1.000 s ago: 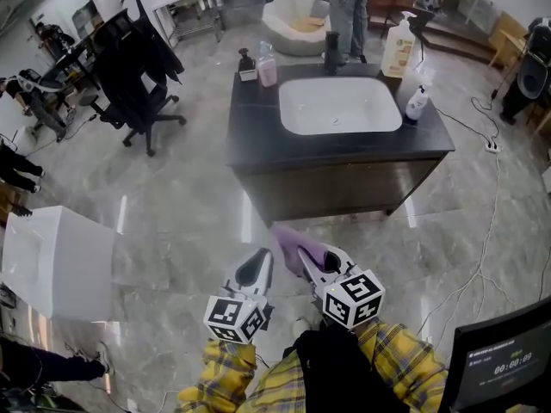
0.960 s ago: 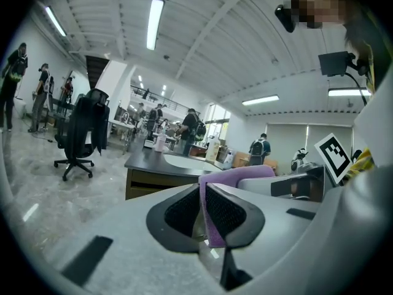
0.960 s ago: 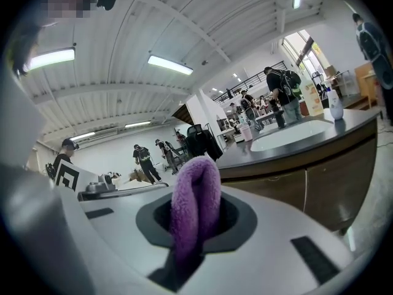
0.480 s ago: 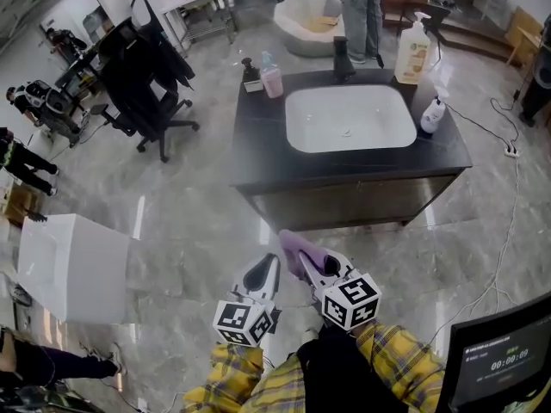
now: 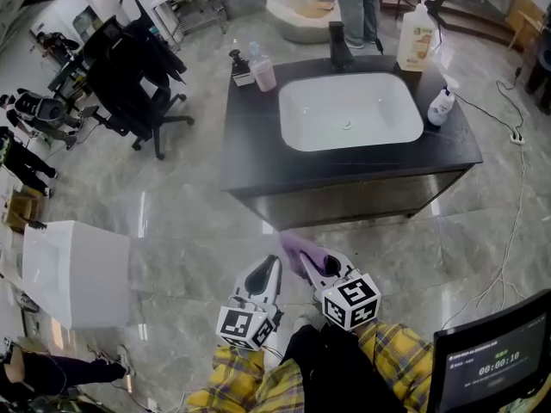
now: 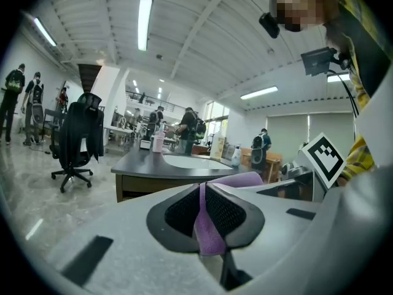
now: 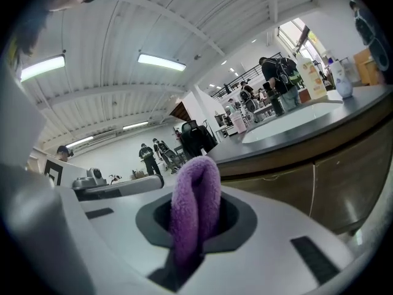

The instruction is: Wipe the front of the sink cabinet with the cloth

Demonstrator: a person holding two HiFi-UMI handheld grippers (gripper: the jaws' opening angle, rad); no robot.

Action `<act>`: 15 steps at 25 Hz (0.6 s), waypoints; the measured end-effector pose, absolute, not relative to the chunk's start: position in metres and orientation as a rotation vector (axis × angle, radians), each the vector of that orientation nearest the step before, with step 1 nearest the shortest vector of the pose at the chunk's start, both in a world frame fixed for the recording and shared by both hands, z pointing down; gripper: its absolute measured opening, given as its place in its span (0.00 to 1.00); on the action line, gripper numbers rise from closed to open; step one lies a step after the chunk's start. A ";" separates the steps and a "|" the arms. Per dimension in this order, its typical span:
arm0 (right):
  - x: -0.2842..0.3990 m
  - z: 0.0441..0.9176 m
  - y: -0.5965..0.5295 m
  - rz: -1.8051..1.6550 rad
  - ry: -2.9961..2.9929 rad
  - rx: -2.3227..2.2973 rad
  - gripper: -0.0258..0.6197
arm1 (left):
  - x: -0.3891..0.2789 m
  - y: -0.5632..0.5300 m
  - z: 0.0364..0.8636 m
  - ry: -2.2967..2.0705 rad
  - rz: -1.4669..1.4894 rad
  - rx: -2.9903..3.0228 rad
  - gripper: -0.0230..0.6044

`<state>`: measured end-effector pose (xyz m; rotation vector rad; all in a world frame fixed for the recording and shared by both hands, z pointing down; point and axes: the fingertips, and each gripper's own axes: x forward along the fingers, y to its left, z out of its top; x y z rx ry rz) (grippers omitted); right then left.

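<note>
The dark sink cabinet (image 5: 353, 198) with its white basin (image 5: 349, 110) stands ahead of me, its brown front facing me across a strip of marble floor. My right gripper (image 5: 303, 256) is shut on a folded purple cloth (image 5: 293, 246) that sticks out past its jaws. In the right gripper view the cloth (image 7: 195, 195) fills the right gripper (image 7: 195, 217), with the cabinet front (image 7: 295, 183) at the right. My left gripper (image 5: 265, 269) is close beside it. In the left gripper view, the left gripper (image 6: 202, 217) pinches a thin purple strip of cloth (image 6: 206, 232). Both grippers are short of the cabinet.
On the countertop stand a pink bottle (image 5: 263, 71), a large soap dispenser (image 5: 415, 24) and a small white bottle (image 5: 441, 106). A black office chair (image 5: 129, 67) is at the left, a white box (image 5: 73, 274) at the lower left, a monitor (image 5: 495, 360) at the lower right. A cable (image 5: 516, 188) runs over the floor.
The cabinet has grown larger and shifted in the head view as I came closer. Both grippers stay side by side with the cloth held as before.
</note>
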<state>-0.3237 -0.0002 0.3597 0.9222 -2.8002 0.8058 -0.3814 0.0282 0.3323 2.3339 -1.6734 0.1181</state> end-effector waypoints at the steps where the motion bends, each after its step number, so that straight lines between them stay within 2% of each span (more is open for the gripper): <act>1: -0.325 0.364 -0.003 0.810 -2.794 0.930 0.11 | -0.383 0.027 0.336 -1.667 0.115 2.336 0.08; 15: -0.386 0.422 -0.041 0.611 -2.773 1.039 0.11 | -0.442 -0.001 0.399 -1.576 0.197 2.332 0.06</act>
